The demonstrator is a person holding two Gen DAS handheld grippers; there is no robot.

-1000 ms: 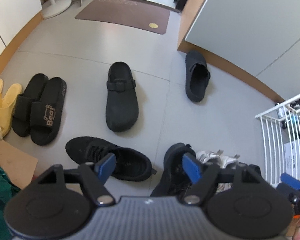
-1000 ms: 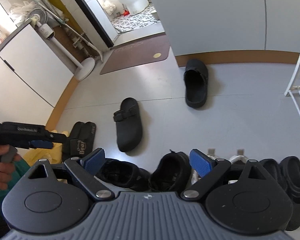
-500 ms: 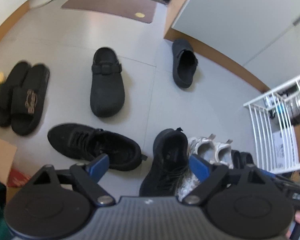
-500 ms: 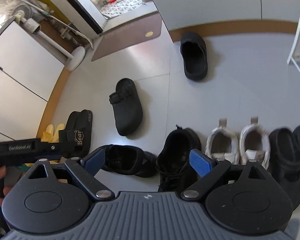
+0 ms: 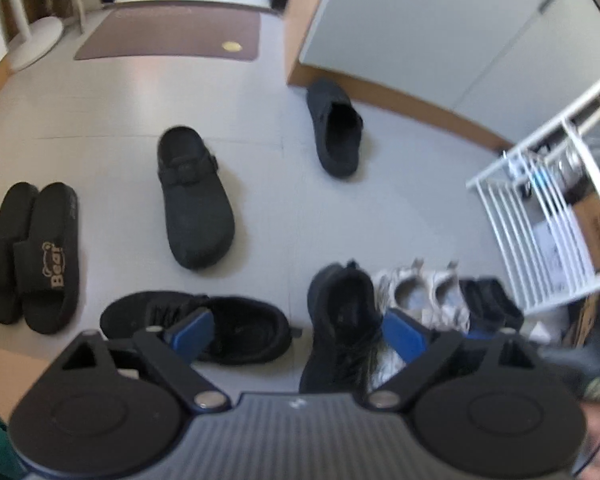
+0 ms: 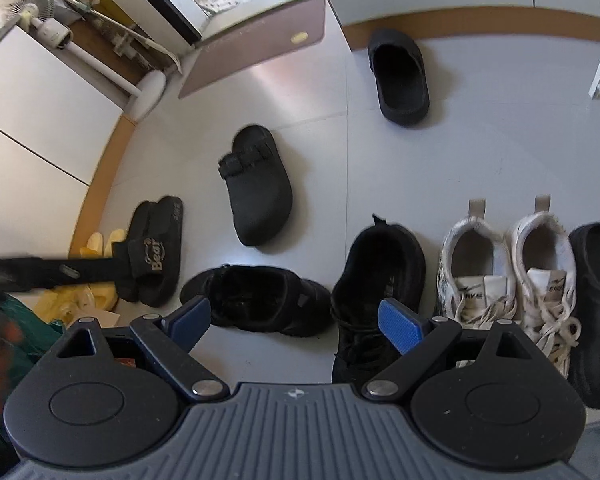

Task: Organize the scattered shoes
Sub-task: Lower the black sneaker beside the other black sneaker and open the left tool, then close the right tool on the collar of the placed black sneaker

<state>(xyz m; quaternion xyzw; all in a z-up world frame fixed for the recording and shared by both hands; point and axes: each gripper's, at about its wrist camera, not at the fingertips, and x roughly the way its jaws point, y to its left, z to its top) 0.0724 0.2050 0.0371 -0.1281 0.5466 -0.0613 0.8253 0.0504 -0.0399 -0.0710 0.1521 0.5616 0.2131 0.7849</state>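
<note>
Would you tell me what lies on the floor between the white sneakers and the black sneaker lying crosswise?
The other black sneaker, heel away from the camera, lies between the white sneakers and the crosswise black sneaker, clearest in the right wrist view.

You get bright daylight w/ glare on the floor [image 6: 284,80] in right wrist view; left wrist view is motion-blurred, esp. white rack [image 5: 540,216]. Fisheye bends edges, corners dark.

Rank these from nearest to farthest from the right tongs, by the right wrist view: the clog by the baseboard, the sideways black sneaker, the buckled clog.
1. Sideways black sneaker: just ahead of the right tongs, toward the left.
2. Buckled clog: mid-floor, beyond the sneaker.
3. Clog by the baseboard: farthest, upper right by the wall.
</note>
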